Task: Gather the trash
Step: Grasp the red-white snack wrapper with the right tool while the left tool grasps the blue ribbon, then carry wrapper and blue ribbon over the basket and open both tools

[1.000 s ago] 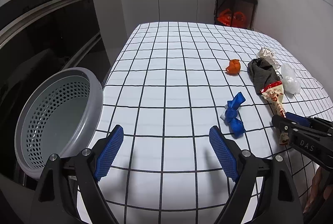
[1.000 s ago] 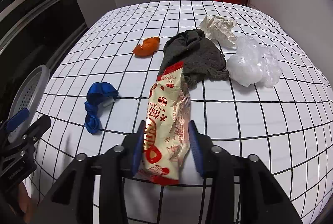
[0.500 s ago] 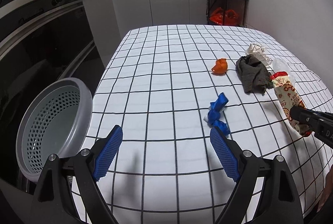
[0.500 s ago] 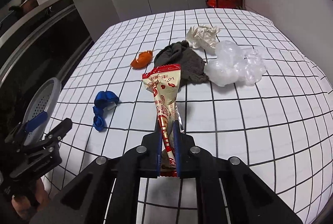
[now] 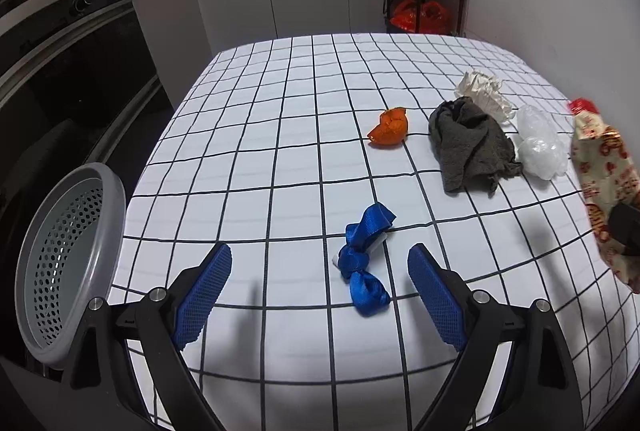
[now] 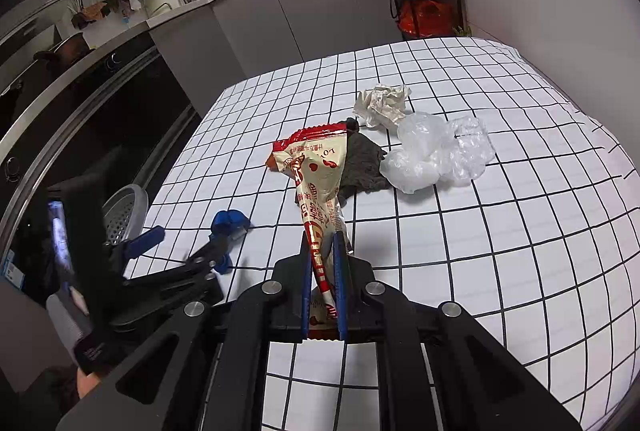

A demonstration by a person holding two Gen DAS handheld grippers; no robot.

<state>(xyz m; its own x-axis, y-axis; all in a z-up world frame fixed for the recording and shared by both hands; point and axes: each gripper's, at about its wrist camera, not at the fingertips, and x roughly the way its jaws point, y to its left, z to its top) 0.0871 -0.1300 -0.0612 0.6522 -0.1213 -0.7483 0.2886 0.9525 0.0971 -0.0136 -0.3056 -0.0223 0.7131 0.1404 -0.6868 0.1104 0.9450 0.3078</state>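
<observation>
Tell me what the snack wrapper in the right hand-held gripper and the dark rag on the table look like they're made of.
Snack wrapper: likely thin printed plastic film, slightly glossy, with a crimped red end seal and sharp creases. Dark rag: looks like soft woven or terry cloth, matte grey, slumped in loose folds with frayed edges; the exact fibre can't be told.

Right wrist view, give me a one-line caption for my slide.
Right hand-held gripper shut on a red-and-cream snack wrapper, lifted above the checked tablecloth.

Grey cloth [image 6: 362,167]: partly hidden behind snack wrapper [image 6: 316,183].
Orange scrap [image 5: 390,129]: hidden in right wrist view.
Right gripper [image 5: 624,229]: cut off by left view's edge.
Basket [image 6: 124,211]: mostly hidden behind left gripper [image 6: 182,245].
</observation>
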